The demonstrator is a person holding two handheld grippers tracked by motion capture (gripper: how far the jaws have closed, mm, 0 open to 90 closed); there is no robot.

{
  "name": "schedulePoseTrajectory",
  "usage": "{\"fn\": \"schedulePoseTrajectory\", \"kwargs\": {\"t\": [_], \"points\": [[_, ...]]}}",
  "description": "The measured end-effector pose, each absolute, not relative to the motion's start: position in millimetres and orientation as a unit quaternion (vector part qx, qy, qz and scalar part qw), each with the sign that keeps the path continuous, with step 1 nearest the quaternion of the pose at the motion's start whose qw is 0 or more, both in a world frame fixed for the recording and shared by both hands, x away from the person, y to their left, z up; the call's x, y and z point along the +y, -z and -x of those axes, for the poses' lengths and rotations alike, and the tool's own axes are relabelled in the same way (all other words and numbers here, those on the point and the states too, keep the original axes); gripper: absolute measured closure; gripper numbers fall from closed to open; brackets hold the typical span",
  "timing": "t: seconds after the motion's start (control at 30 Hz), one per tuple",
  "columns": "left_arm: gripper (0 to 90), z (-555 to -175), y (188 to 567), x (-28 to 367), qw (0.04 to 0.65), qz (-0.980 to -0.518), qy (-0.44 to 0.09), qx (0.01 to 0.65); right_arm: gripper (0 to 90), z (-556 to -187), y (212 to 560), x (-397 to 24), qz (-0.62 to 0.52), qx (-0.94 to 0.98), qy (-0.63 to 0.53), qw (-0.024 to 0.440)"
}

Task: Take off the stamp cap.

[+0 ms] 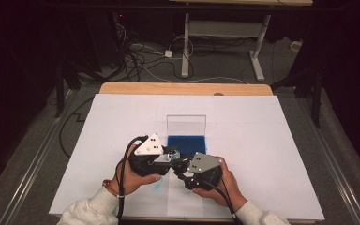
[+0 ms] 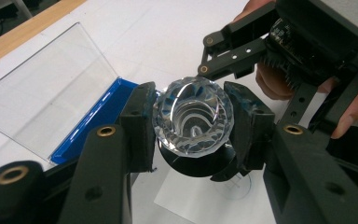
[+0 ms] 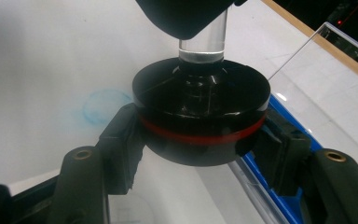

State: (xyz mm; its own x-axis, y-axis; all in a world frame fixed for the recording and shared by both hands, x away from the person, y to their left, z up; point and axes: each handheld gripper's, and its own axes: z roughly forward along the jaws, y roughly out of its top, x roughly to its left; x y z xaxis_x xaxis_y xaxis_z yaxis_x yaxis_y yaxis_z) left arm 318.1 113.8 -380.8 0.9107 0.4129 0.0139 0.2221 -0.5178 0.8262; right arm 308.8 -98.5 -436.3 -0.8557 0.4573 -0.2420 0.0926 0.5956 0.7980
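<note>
jaws: left gripper (image 2: pixel 193 123) clamps crystal top (image 2: pixel 193 122) | right gripper (image 3: pixel 200 140) clamps black base (image 3: pixel 200 116), seemingly joined

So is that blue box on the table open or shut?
Open. The blue box has its clear lid standing up behind it.

Above the near middle of the tabletop (image 1: pixel 272 140), the left gripper (image 1: pixel 168 157) and right gripper (image 1: pixel 183 165) meet, left beside right. The crystal piece (image 2: pixel 193 116) sits between the left gripper's fingers (image 2: pixel 140 123), directly over the round base (image 3: pixel 200 109) between the right gripper's fingers (image 3: pixel 121 149). Just behind them lies the open case (image 1: pixel 186 140), its lid (image 1: pixel 186 125) standing at the far side.
</note>
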Motion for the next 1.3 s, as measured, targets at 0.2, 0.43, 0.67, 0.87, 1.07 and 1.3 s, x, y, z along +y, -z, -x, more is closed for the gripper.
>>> {"fn": "schedulePoseTrajectory", "kwargs": {"t": [0.2, 0.43, 0.67, 0.87, 1.07, 1.3], "points": [[54.9, -318.3, 381.8, 113.0, 0.454, -0.866, -0.101, 0.185, 39.7, -308.2, 436.3, -99.3, -0.154, 0.868, -0.417, 0.221], [55.0, -320.2, 383.9, 112.4, 0.453, -0.867, -0.094, 0.187, 39.7, -308.1, 436.7, -99.4, -0.15, 0.872, -0.408, 0.223], [55.0, -322.5, 386.9, 111.8, 0.452, -0.867, -0.085, 0.191, 39.6, -308.0, 438.5, -99.2, -0.146, 0.877, -0.397, 0.227], [54.9, -323.1, 388.1, 110.2, 0.449, -0.868, -0.083, 0.193, 39.6, -308.7, 439.3, -99.7, -0.145, 0.88, -0.392, 0.227], [54.9, -324.8, 387.5, 111.6, 0.456, -0.865, -0.073, 0.196, 39.6, -307.7, 437.1, -100.6, -0.138, 0.879, -0.389, 0.238], [55.0, -326.0, 387.1, 112.6, 0.473, -0.856, -0.068, 0.198, 39.5, -310.1, 437.2, -102.9, -0.158, 0.875, -0.41, 0.204]]}}
